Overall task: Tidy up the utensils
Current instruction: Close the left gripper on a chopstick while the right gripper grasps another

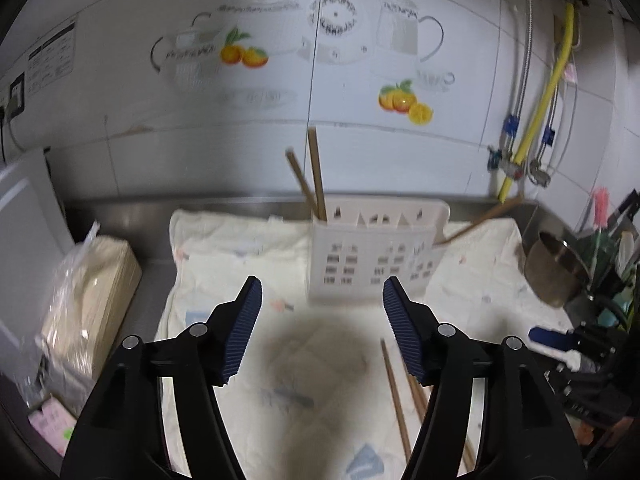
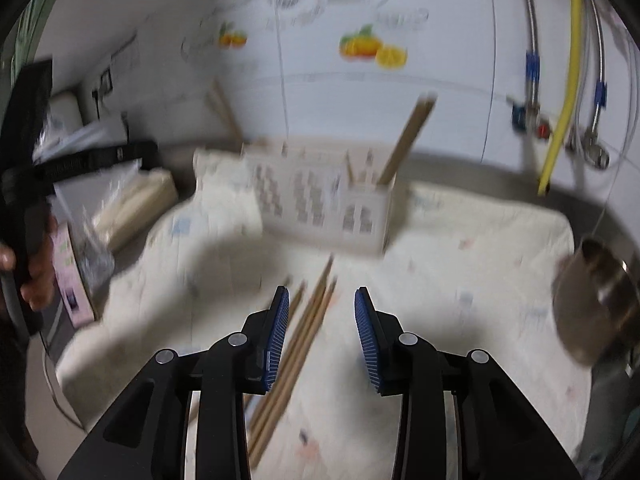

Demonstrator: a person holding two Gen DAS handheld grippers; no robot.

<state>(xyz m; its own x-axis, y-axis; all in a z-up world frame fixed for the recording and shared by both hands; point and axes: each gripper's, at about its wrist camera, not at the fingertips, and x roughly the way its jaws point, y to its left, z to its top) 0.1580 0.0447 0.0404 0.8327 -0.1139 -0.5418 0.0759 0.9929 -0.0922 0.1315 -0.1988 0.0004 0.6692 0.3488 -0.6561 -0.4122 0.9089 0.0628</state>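
My left gripper [image 1: 322, 300] hangs wide open and empty above the cloth [image 1: 240, 248], facing the white utensil holder [image 1: 372, 256] where two chopsticks [image 1: 316, 176] stand. My right gripper [image 2: 321, 312] is open too, gripping nothing, its fingers straddling loose chopsticks [image 2: 308, 328] lying on the cloth.

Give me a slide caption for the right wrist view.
Open right gripper hovers over loose chopsticks on the cloth, facing the white utensil holder.

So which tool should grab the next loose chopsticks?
Right. The right tool hangs open directly over the loose chopsticks; the left tool faces the holder, chopsticks off to its side.
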